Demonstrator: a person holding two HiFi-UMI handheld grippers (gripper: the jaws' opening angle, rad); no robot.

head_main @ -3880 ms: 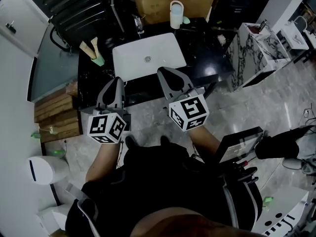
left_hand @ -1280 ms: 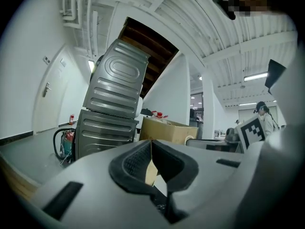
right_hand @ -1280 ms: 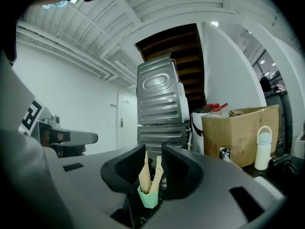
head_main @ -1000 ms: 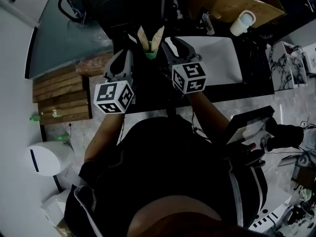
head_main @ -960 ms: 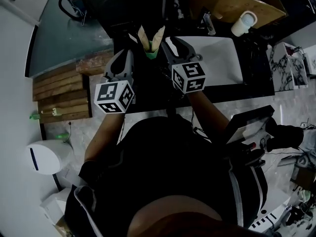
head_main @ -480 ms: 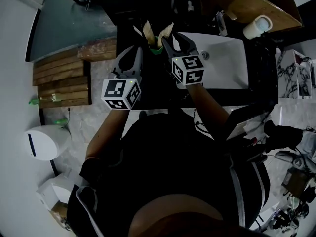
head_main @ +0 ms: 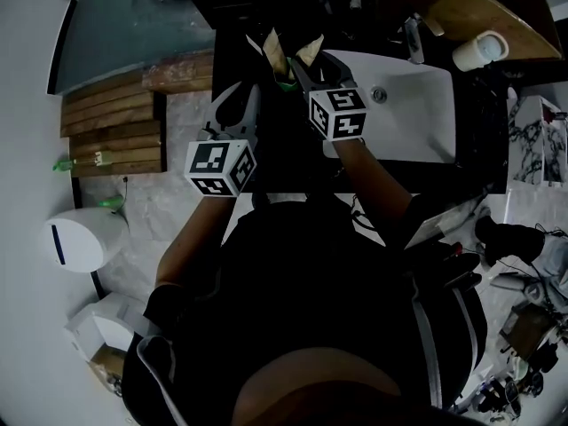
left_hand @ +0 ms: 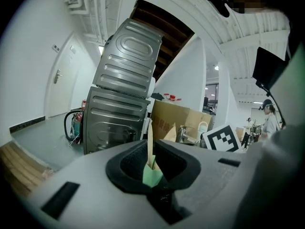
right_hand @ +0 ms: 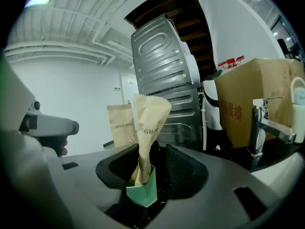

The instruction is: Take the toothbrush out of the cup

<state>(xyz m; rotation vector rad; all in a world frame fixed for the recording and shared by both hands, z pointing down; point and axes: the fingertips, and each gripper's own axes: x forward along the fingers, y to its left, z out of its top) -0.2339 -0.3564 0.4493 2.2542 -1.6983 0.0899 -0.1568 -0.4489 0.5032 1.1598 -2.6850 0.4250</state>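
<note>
A toothbrush [right_hand: 148,120] sealed in a brown paper sleeve stands upright in a small green cup [right_hand: 143,192]. A second sleeve [right_hand: 119,125] stands just behind it in the same cup, and the paper hides the brush itself. Since a second ago both tools have come down and closed in on the cup, and both have just been opening. The right tool [head_main: 308,67] is now spread wide; the cup and the near sleeve show in the gap between its jaws, which do not press on them. The left tool [head_main: 241,100] is parted only a little, holds nothing, and sits near the cup on its left. This looks like the final approach: nothing is gripped yet and the toothbrush is still in the cup. The cup stands at the left end of a dark table [head_main: 477,136], beside a white sink [head_main: 408,105] with a chrome tap [head_main: 414,35]. A white mug [head_main: 479,51] and a cardboard box [head_main: 484,7] sit beyond the sink. A grey ribbed metal appliance [right_hand: 164,66] rises behind the cup. To the left, wooden slats [head_main: 115,127] lie on a pale stone floor [head_main: 160,220], near a white bin [head_main: 78,242].
</note>
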